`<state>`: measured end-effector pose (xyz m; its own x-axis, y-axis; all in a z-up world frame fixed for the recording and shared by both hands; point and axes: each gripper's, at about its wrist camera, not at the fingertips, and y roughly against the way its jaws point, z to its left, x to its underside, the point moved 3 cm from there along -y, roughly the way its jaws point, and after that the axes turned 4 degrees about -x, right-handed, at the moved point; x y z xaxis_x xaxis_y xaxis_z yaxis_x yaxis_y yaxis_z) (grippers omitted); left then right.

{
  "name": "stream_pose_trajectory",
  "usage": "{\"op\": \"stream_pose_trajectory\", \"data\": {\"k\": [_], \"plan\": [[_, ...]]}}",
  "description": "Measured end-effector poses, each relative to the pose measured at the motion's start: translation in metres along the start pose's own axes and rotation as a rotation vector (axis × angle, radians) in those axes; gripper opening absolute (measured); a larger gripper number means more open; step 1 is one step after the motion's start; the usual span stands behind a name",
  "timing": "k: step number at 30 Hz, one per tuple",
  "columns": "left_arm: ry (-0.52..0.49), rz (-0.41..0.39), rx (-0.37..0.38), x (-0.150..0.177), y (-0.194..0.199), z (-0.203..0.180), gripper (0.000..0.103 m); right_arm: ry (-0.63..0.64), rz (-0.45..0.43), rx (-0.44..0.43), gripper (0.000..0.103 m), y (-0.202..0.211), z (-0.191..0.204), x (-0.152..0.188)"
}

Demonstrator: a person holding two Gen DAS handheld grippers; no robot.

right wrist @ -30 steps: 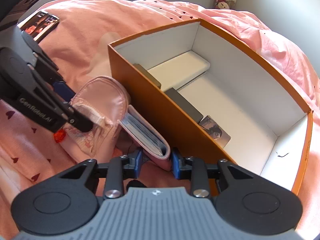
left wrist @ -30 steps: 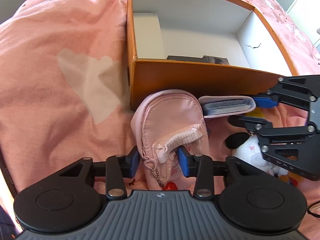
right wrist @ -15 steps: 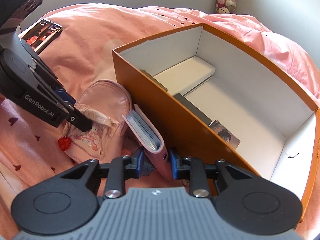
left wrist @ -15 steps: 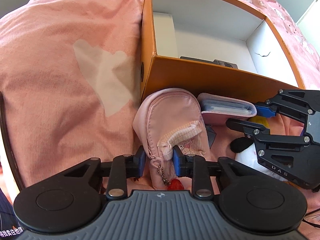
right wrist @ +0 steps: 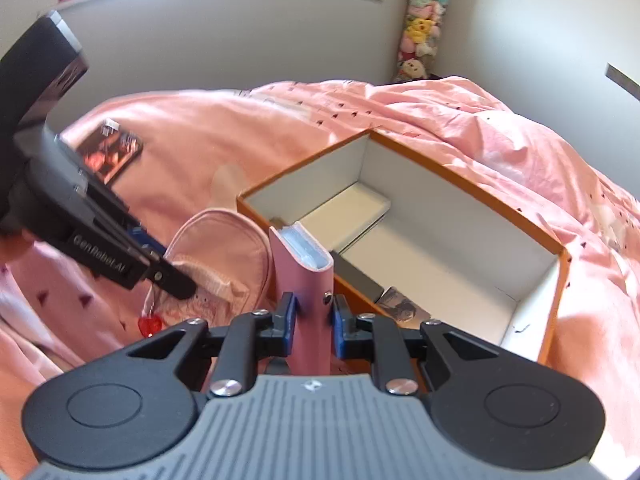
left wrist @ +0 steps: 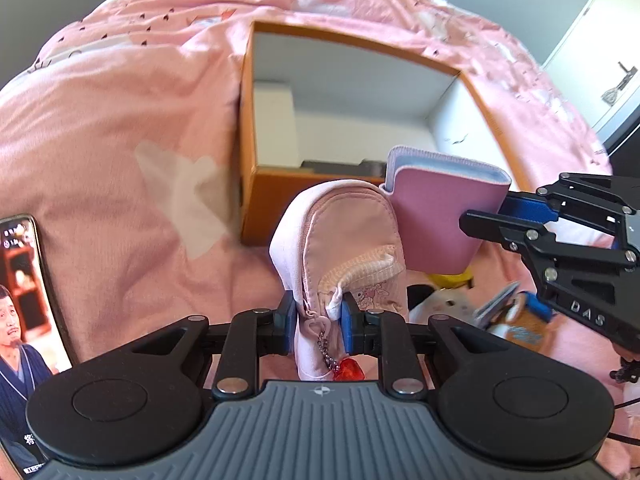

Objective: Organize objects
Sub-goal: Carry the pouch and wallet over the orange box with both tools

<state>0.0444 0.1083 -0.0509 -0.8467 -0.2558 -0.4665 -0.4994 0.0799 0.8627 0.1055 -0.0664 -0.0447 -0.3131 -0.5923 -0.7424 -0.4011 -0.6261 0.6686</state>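
Both grippers have come up off the bedding since a second ago, each with its catch lifted clear of the pink duvet point(left wrist: 120, 128). Now the left gripper point(left wrist: 318, 316) is clamped on the lower end of a small pink pouch point(left wrist: 344, 236), its blue pads pressing the fabric by the zipper pull, where a bead chain with a red charm point(left wrist: 348, 369) hangs down. In the right wrist view the right gripper point(right wrist: 311, 318) is closed tight on a pink card wallet point(right wrist: 306, 280), held upright with its pale blue card edges at the top. Pouch and wallet hang side by side, just in front of the near wall of the orange box point(right wrist: 554, 296). That box sits open on the duvet, white inside, with a white slab at its far end, a dark flat item along the near wall and a small photo card point(right wrist: 402, 306) on its floor. A phone point(left wrist: 24, 320) with a lit screen lies on the duvet to the left. Small toys, blurred, lie on the bedding beneath the right gripper. Stuffed toys point(right wrist: 420, 20) hang in the room's corner.
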Motion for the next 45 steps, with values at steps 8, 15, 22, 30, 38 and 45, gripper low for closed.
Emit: {"op": "stream_pose_trajectory", "data": {"k": [8,15,22,30,38,45], "plan": [[-0.029,-0.134,0.065,-0.040,0.031,-0.018,0.024,-0.250,-0.099,-0.047,0.020,0.041,-0.048,-0.029],[-0.105,-0.226,0.027,-0.095,0.034,-0.024,0.024,-0.376,-0.129,-0.027,0.020,0.030,-0.103,-0.059],[-0.152,-0.154,0.002,-0.138,-0.009,-0.022,0.024,-0.472,-0.011,-0.058,0.019,-0.029,-0.144,-0.067],[-0.278,-0.067,-0.055,-0.162,-0.051,-0.022,0.024,-0.573,0.162,-0.118,0.018,-0.114,-0.179,-0.060],[-0.310,-0.019,-0.093,-0.178,-0.074,-0.014,0.024,-0.671,0.238,-0.266,0.018,-0.167,-0.195,-0.060],[-0.295,-0.009,-0.098,-0.189,-0.084,-0.008,0.025,-0.760,0.258,-0.249,0.019,-0.194,-0.212,-0.055]]}}
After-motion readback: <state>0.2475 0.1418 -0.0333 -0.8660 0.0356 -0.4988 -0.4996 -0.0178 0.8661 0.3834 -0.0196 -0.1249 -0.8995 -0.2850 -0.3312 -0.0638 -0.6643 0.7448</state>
